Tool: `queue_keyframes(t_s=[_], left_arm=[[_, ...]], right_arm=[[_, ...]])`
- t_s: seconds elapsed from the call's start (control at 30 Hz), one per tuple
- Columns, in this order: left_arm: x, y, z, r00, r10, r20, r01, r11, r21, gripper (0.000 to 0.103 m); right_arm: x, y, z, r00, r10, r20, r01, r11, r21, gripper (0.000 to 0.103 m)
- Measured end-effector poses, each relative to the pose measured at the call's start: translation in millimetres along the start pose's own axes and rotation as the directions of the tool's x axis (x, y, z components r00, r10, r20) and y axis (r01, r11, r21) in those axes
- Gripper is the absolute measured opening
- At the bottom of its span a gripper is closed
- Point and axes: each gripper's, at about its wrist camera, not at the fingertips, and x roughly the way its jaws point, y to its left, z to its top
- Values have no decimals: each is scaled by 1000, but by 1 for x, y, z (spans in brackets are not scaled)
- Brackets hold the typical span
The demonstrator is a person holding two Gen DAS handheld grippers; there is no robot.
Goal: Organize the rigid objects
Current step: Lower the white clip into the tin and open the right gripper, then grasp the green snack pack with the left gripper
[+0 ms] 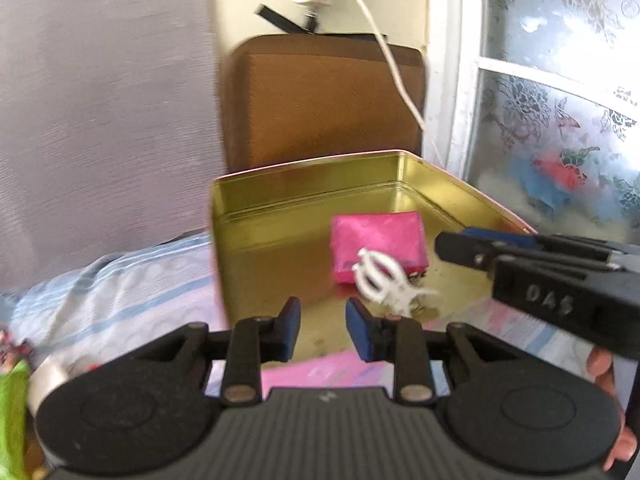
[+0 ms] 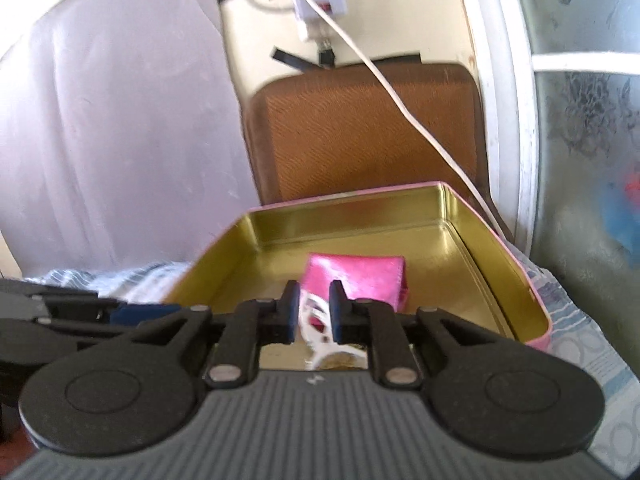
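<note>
Nearest in the left wrist view, the left gripper (image 1: 323,330) is seen with its blue-padded fingers spread apart and nothing held between them; it is poised at the near edge of a gold-lined tin (image 1: 256,236) with a pink outside. Just beyond its right finger, a white claw hair clip (image 1: 380,280) is seen inside the tin, blurred, lying against the near edge of a pink pouch (image 1: 378,240) that rests on the tin floor toward the right.

From the right, the right gripper (image 1: 452,246) reaches over the tin's right wall, its tip near the pouch but apart from it in that view. In the right wrist view, the right gripper (image 2: 313,310) is shown with its fingers drawn narrowly together, and the white claw hair clip (image 2: 316,320) is seen in the slot between the pads; whether it is actually pinched cannot be told. The pink pouch (image 2: 356,276) lies just past the fingertips, and the gold-lined tin (image 2: 500,272) spreads around it.

The tin is set on a bed covered by a blue-striped and pink sheet (image 1: 120,292). Behind the tin, a brown cushion (image 1: 320,96) is propped against the wall, a white cable (image 1: 394,68) hangs across it, and a patterned frosted window (image 1: 560,120) stands to the right.
</note>
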Motion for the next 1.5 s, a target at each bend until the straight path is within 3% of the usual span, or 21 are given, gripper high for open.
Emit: queue_keyframes(t_s=[0.07, 0.37, 0.67, 0.77, 0.97, 1.03, 1.13, 1.2, 1.27, 1.37, 1.47, 1.5], left_arm=[[-10, 10, -8, 999, 37, 9, -37, 999, -6, 30], [-50, 64, -48, 985, 170, 32, -168, 985, -49, 39], [-87, 127, -95, 965, 256, 51, -245, 955, -167, 41], [-102, 156, -124, 941, 333, 53, -314, 922, -225, 42], [-120, 216, -162, 831, 556, 18, -522, 792, -316, 42], [-124, 232, -169, 817, 576, 13, -532, 762, -369, 42], [-133, 247, -177, 835, 549, 37, -473, 750, -463, 42], [-136, 249, -178, 835, 547, 60, -456, 747, -483, 42], [-139, 247, -181, 834, 546, 77, -446, 750, -487, 44], [-141, 244, -182, 829, 550, 99, -441, 752, -490, 48], [-141, 246, -182, 832, 544, 106, -431, 755, -495, 48], [-141, 246, -182, 833, 544, 107, -429, 755, -496, 48]], right_arm=[[-7, 10, -3, 1000, 10, 15, -10, 1000, 0, 34], [-19, 65, -28, 997, 66, 36, -66, 998, 2, 35], [-13, 130, -44, 991, 131, -26, -133, 988, -81, 35], [-7, 152, -51, 985, 159, -70, -167, 977, -129, 35], [13, 195, -64, 962, 217, -167, -248, 950, -192, 35], [21, 209, -64, 948, 250, -199, -285, 942, -176, 35], [32, 232, -64, 919, 309, -246, -350, 926, -141, 38], [41, 249, -65, 902, 337, -269, -381, 916, -128, 46], [52, 262, -65, 888, 356, -293, -401, 910, -110, 61], [71, 277, -68, 851, 398, -343, -443, 894, -61, 69], [83, 293, -76, 839, 389, -380, -451, 888, -88, 74], [88, 296, -79, 826, 405, -393, -467, 881, -76, 73]])
